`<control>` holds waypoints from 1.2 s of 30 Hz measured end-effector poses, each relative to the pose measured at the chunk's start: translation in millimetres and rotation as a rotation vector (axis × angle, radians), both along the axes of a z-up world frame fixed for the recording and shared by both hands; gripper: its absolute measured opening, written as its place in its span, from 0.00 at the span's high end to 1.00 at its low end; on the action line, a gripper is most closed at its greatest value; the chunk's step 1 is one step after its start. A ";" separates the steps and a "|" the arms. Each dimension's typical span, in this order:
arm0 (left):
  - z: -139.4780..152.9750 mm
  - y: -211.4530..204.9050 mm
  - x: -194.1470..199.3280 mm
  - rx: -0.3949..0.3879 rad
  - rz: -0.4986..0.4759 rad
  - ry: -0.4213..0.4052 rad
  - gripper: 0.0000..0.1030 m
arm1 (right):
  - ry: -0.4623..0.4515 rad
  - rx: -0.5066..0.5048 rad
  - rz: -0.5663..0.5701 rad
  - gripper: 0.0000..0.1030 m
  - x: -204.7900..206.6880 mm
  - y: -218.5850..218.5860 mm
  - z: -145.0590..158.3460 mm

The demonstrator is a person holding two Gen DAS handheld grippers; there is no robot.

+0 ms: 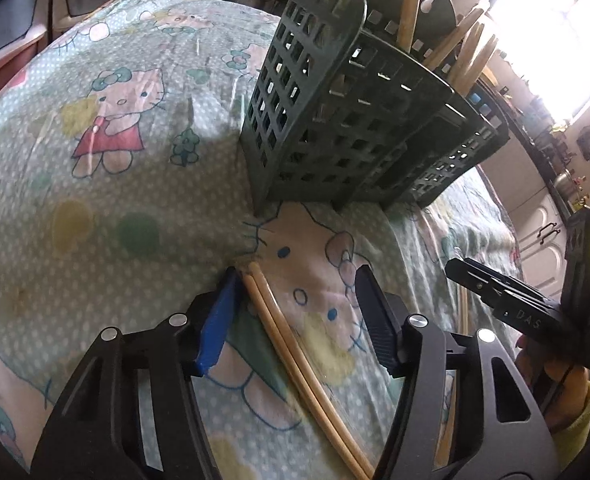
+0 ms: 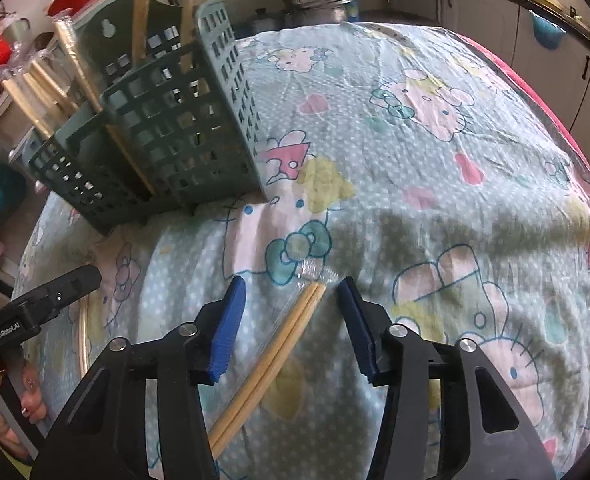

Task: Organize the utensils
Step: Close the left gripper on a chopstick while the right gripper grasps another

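Two tools, left tool (image 1: 295,300) and right tool (image 2: 291,300), are hovering released over chopstick pairs (image 1: 279,332); closing off-centre risks rolling them away from the caddy (image 1: 335,120).

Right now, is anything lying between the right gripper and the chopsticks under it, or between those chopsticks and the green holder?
Nothing visible. The right gripper is open with the wrapped chopsticks lying between its fingers on the cartoon-print cloth. Only bare cloth lies between them and the green utensil holder.

Window (image 1: 551,28) glare, soft shadows, fisheye warping
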State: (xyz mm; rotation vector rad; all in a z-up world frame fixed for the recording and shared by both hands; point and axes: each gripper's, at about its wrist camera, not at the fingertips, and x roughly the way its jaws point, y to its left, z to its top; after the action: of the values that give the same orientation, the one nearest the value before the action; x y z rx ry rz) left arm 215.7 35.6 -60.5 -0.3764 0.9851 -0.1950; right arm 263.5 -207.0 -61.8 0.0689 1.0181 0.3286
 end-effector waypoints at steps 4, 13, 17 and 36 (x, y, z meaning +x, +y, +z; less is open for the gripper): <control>-0.1 -2.1 5.0 0.023 -0.001 -0.004 0.51 | -0.004 -0.014 -0.007 0.61 6.4 2.0 -2.1; -2.5 1.6 12.7 0.062 0.009 -0.012 0.66 | -0.039 -0.033 -0.031 0.73 10.2 3.2 -4.1; -2.5 2.5 13.7 0.094 0.011 -0.014 0.77 | -0.048 -0.020 -0.028 0.84 3.8 1.9 -3.6; 21.7 8.9 -5.6 0.018 -0.046 -0.087 0.96 | -0.139 0.068 0.039 0.90 -26.2 5.3 21.2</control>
State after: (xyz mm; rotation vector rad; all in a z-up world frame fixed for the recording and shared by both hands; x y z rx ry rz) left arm 210.0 44.5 -38.8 -0.3261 0.9097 -0.2426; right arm 237.3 -201.7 -40.5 0.0867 0.8718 0.3981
